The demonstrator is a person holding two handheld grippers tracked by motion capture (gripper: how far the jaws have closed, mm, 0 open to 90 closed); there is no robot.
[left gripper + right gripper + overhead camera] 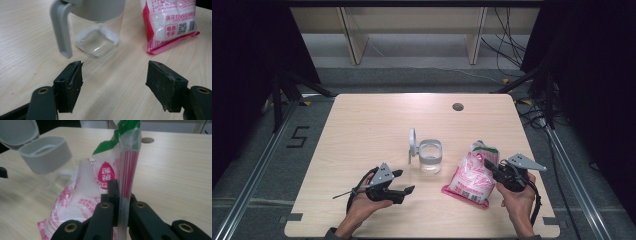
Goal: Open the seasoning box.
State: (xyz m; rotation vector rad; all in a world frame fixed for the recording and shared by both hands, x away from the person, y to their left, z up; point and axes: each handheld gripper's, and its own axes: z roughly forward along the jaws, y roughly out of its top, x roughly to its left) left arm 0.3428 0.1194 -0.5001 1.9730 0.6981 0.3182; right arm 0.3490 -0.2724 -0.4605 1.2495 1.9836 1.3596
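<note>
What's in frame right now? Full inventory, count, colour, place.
Table: 1, light wood, centre of the high view, with a round grommet hole near its far edge.
Jar: 1, clear with a grey collar, handle and flipped-open grey lid, mid-table; a little white powder at the bottom.
Bag: 1, clear plastic with red and green print, white grains inside, right of the jar; top edge lifted.
Shelf unit: 1, pale wood, beyond the table.
Cables: several, black, on the floor at far right.
Left gripper: 1, black, near-left of the jar, jaws open, nothing between them.
Right gripper: 1, black, shut on the bag's top edge.
Hands: 2, at the near edge.
</note>
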